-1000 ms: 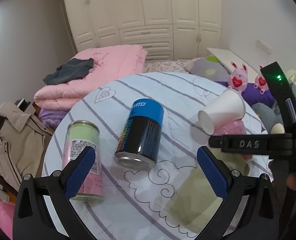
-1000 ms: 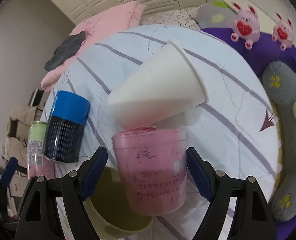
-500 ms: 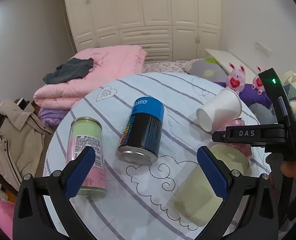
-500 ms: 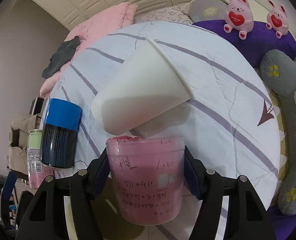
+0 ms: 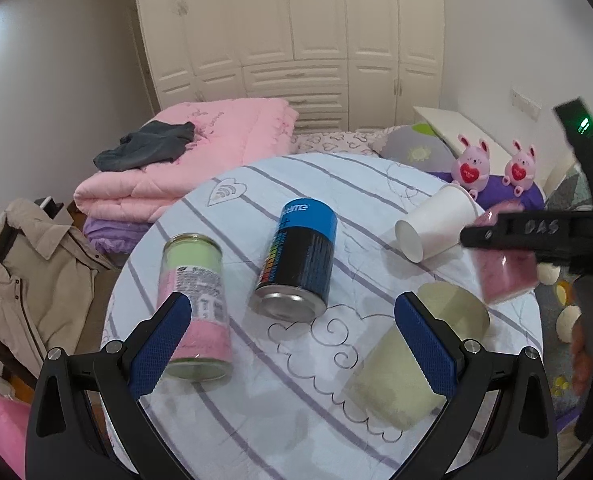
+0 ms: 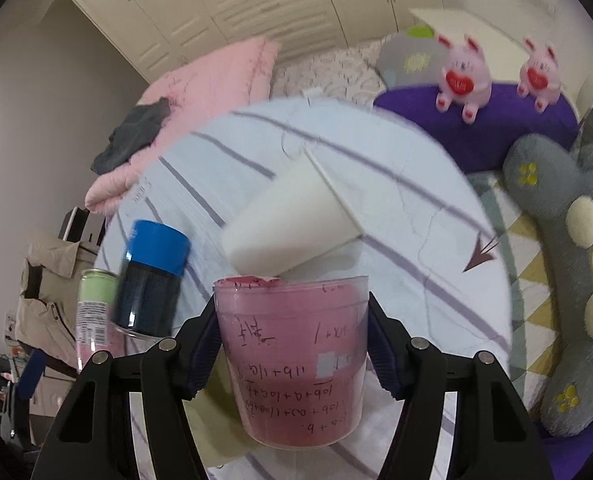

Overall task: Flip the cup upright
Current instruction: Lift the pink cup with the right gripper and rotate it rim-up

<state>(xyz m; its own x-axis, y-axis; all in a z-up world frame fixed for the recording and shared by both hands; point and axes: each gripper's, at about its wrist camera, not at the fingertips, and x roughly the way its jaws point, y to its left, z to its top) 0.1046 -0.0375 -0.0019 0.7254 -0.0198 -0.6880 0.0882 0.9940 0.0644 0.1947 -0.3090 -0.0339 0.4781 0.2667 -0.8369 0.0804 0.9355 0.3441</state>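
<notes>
My right gripper (image 6: 292, 344) is shut on a pink translucent cup (image 6: 292, 364) with handwriting on it, held off the round table (image 6: 396, 208); the writing reads upside down. In the left wrist view the pink cup (image 5: 504, 276) hangs blurred at the right under the right gripper (image 5: 532, 232). A white paper cup (image 6: 292, 228) lies on its side just beyond it, and shows in the left wrist view (image 5: 436, 224). My left gripper (image 5: 296, 344) is open and empty above the table's near side. A pale yellow cup (image 5: 420, 356) lies by its right finger.
A blue and black can (image 5: 296, 256) and a green and pink can (image 5: 194, 300) stand on the striped tablecloth (image 5: 336, 176). A pink quilt (image 5: 200, 152), plush toys (image 5: 470, 166) and a beige coat (image 5: 24, 272) surround the table.
My right gripper closed on the pink cup and lifted it off the table. My left gripper pulled back and up a little, staying open.
</notes>
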